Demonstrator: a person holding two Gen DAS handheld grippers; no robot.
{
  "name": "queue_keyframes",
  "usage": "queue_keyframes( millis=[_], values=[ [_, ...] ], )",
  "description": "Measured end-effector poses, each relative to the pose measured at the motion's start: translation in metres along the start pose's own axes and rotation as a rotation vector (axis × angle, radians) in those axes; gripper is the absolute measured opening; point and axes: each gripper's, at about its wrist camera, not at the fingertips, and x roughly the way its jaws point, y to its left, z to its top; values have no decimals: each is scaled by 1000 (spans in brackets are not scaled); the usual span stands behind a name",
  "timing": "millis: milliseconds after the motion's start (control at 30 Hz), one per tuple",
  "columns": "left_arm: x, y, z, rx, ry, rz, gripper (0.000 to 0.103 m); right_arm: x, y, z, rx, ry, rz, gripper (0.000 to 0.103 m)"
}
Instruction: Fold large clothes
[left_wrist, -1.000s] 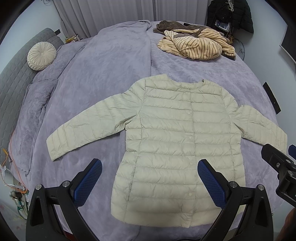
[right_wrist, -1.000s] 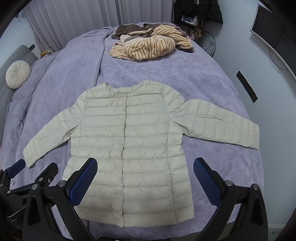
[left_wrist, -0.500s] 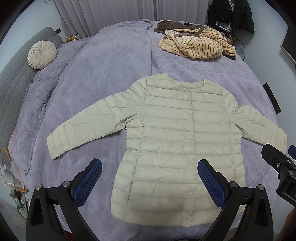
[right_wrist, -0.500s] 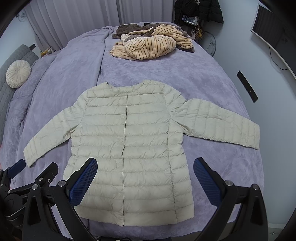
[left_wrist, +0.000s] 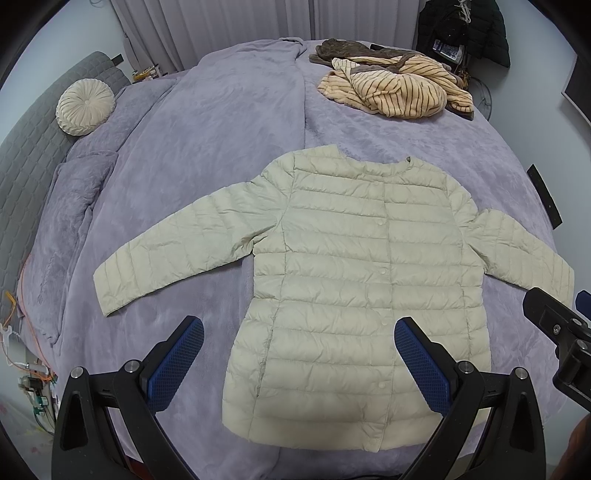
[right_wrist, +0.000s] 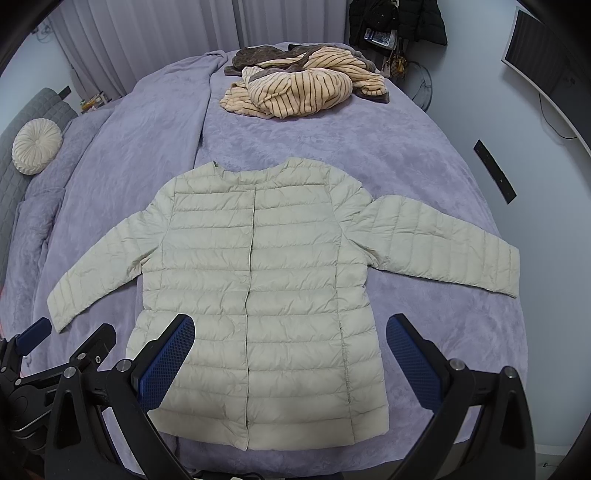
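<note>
Jacket flat, both claws spread, nothing gripped.
I judge the puffy jacket (left_wrist: 354, 280) light, soft, slippery; I'd pinch a sleeve cuff (right_wrist: 506, 273) first.

Counting up from where I'm holding: one pale quilted jacket (left_wrist: 354, 280) spread flat, two sleeves out, five snap buttons I can make out down its front. One heap of striped clothes (left_wrist: 391, 92) beyond it; how many pieces are in there I can't tell. One round pleated cushion (left_wrist: 85, 112). One purple bedspread (left_wrist: 207, 122) under everything. And two grippers, my left gripper (left_wrist: 299, 350) and my right gripper (right_wrist: 290, 347), two blue-padded fingers each.
</note>
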Motion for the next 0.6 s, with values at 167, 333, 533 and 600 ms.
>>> queue_keyframes(
  millis=[167, 333, 533, 600],
  values=[
    [0, 0, 0, 0, 0, 0, 103, 0, 1, -3, 0, 1, 0, 103],
    [0, 1, 1, 1, 1, 0, 103, 0, 1, -4, 2, 2, 0, 103],
    [0, 1, 1, 0, 1, -1, 103, 0, 0, -3, 0, 2, 0, 103],
    [0, 1, 1, 0, 2, -1, 103, 0, 0, -4, 2, 2, 0, 103]
  ],
)
